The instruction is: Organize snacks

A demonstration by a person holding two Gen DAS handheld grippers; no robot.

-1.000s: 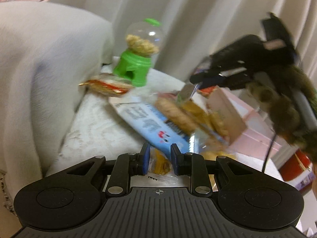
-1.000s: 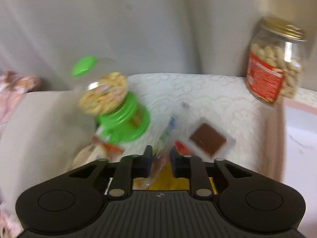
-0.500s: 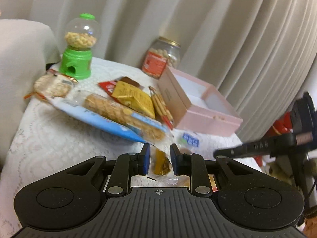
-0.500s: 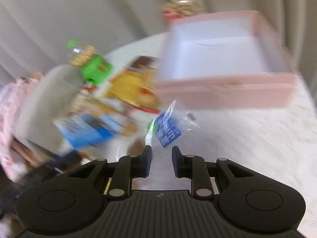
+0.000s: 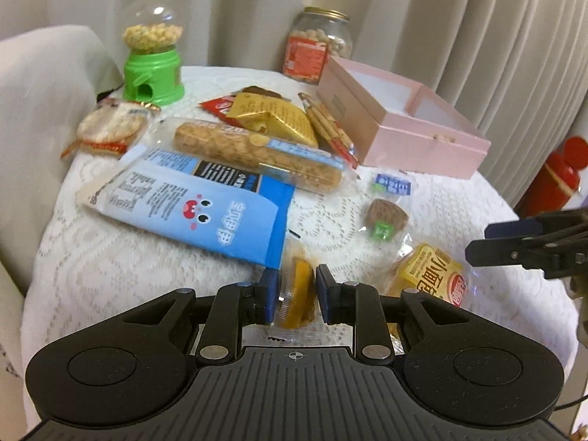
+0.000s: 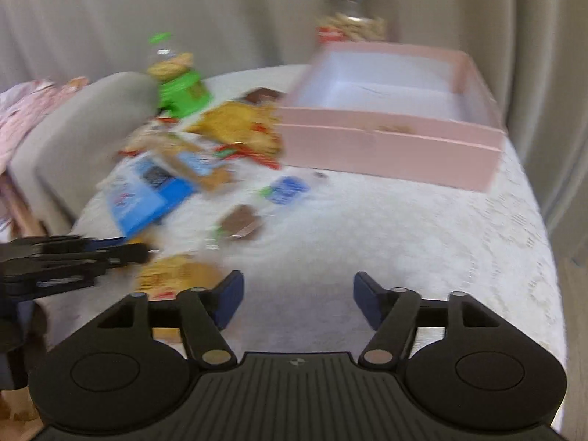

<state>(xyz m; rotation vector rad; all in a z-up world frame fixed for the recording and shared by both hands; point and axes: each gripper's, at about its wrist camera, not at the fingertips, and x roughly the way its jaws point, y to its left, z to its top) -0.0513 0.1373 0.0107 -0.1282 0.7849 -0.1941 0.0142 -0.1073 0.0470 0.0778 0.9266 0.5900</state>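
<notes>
So the left gripper [image 5: 296, 296] is clamped tight on a small clear-wrapped snack [image 5: 297, 299] with an orange-yellow filling, pinched between its blue pads right at the near edge of the lace-covered table [image 5: 110, 264].

The right gripper [image 6: 297, 299] has just been opening its jaws, and they sit fairly wide with nothing between them, only bare lace tablecloth underneath. From the left wrist view it pokes in at the right edge, near a yellow packet [image 5: 430, 275] with red print.

Rest of the snack pile is spread over the table: a big blue pouch [image 5: 191, 198] with a cartoon face, a long clear sleeve of biscuits [image 5: 257, 154] lying partly over its far end, a gold foil packet [image 5: 272, 117] behind that, and a pack of thin biscuit sticks [image 5: 327, 128] leaning against the pink box [image 5: 400, 117]. The box is open and looks empty in the right wrist view. A round rice cracker pack [image 5: 110, 128] sits on the left, just in front of the green mini candy dispenser [image 5: 152, 47]. A glass jar of peanuts [image 5: 318, 49] stands at the back by the curtain [image 5: 477, 29]. Between the biscuits and the yellow packet there's a small brown chocolatey snack [image 5: 386, 217] in clear wrap, and a tiny blue-labelled one [image 5: 391, 185] just past it.

The right wrist view is pretty blurry.
</notes>
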